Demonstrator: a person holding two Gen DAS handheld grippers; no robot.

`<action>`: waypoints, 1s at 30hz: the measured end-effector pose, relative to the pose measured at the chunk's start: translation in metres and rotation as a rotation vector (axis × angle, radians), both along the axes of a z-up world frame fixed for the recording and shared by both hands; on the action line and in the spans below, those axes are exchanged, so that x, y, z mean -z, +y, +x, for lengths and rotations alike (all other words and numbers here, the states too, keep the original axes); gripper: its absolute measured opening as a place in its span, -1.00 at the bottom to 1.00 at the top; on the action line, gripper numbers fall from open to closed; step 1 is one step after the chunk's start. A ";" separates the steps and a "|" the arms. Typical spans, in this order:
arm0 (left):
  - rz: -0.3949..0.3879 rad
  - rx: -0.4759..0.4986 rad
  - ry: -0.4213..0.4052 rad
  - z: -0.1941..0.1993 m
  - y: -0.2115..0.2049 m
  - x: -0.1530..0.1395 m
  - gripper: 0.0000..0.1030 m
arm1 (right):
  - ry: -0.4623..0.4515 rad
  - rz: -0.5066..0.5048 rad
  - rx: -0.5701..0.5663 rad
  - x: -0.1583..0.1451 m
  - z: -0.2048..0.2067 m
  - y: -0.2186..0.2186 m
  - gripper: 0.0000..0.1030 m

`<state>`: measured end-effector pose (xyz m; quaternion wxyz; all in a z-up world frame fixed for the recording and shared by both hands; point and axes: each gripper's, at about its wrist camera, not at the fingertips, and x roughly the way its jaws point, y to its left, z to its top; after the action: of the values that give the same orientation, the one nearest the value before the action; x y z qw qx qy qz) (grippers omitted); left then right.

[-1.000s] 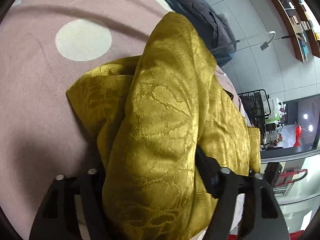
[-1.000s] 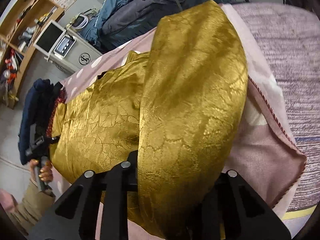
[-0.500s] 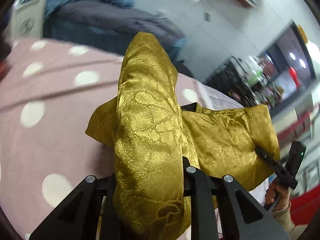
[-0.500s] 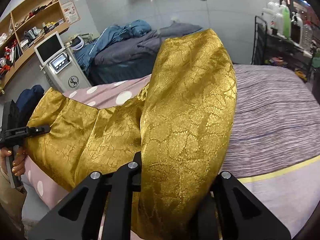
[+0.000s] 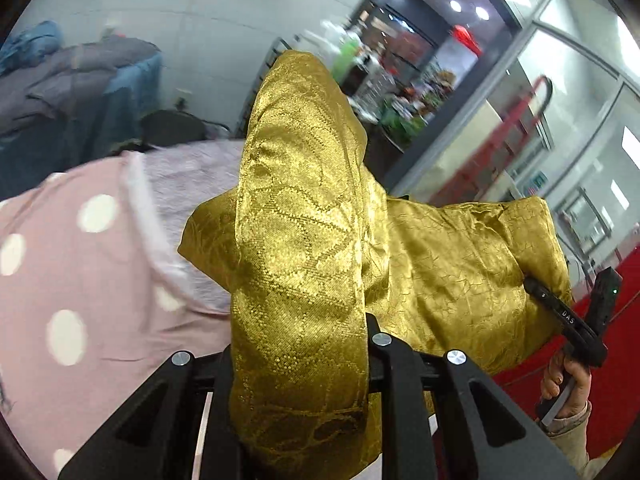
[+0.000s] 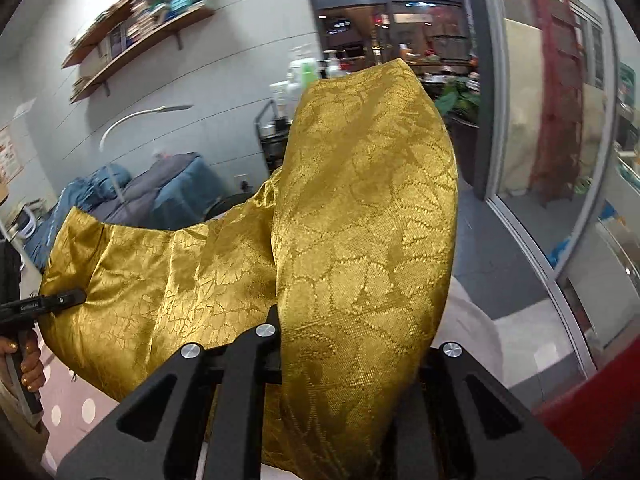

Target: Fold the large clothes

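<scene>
A shiny gold patterned garment (image 5: 304,208) hangs stretched in the air between my two grippers. My left gripper (image 5: 300,340) is shut on a thick bunched fold of it. In the left wrist view the right gripper (image 5: 538,288) pinches the garment's far corner, held by a person's hand (image 5: 568,376). In the right wrist view the same garment (image 6: 368,208) bulges over my right gripper (image 6: 348,336), which is shut on a fold; its right finger is hidden by cloth. The left gripper (image 6: 76,296) grips the opposite corner at far left. The pink polka-dot bed (image 5: 80,280) lies below.
A heap of blue and grey bedding (image 5: 80,80) sits behind the bed. A glass partition (image 5: 520,140) and red floor (image 5: 616,360) lie to the right. Wall shelves (image 6: 132,40) and a rack with bottles (image 6: 298,80) stand at the back.
Both grippers rose and swung round, lifting the gold garment off the bed and spreading it between them. The left jaws narrowed onto the fold. The views turned toward the glass partition.
</scene>
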<state>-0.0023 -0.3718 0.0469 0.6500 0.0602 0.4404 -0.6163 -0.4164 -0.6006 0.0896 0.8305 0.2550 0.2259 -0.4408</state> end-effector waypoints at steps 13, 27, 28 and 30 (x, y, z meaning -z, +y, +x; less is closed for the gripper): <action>0.244 -0.261 0.095 0.045 -0.035 0.107 0.60 | -0.099 0.347 0.214 0.139 -0.076 -0.054 0.06; 0.255 -0.354 -0.380 -0.005 0.041 0.057 0.88 | 0.124 0.155 0.513 0.124 -0.105 -0.028 0.85; 0.245 -0.361 -0.424 -0.016 0.045 0.052 0.88 | 0.124 0.153 0.561 0.120 -0.111 -0.023 0.85; 0.219 -0.345 -0.476 -0.036 0.049 0.042 0.88 | 0.104 0.159 0.604 0.112 -0.128 -0.010 0.87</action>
<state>-0.0380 -0.3231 0.0047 0.8195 0.1967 0.3435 -0.4143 -0.5440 -0.6102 -0.0220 0.6267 0.3516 0.2159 -0.6610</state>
